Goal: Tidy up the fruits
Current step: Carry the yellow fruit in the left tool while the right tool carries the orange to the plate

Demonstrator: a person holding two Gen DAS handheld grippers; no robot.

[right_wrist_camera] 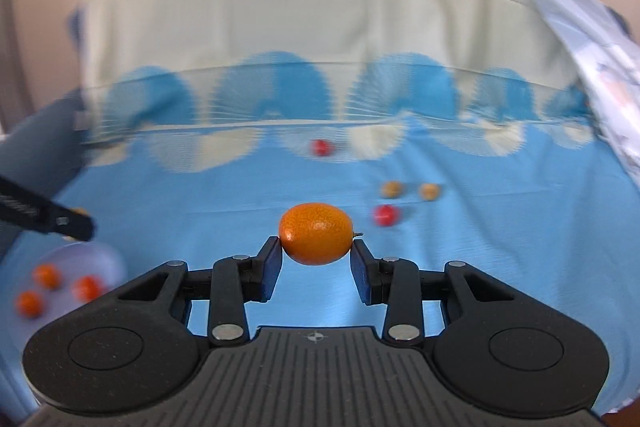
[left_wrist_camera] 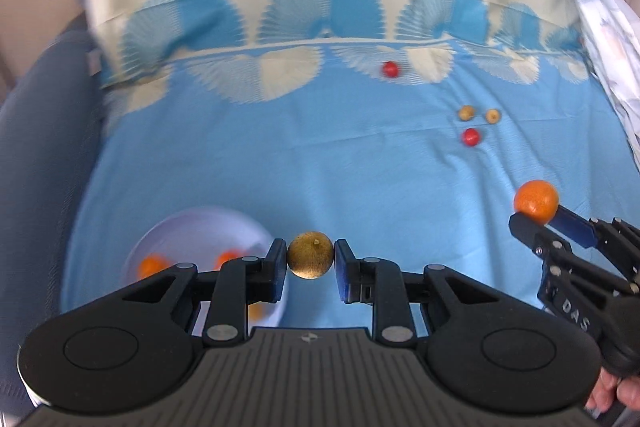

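Currently left gripper [left_wrist_camera: 310,255] is clamped on a brown round fruit [left_wrist_camera: 310,255]; the white bowl [left_wrist_camera: 192,227] sits lower left of frame, just beside and below its jaws. Right gripper [right_wrist_camera: 316,247] pinches an orange kumquat [right_wrist_camera: 316,233], long axis across the jaws; bowl is far lower left there. Left is nearer the bowl, so it likely drops first.

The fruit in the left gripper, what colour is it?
Golden brown fruit, speckled; clearest in the left wrist view.
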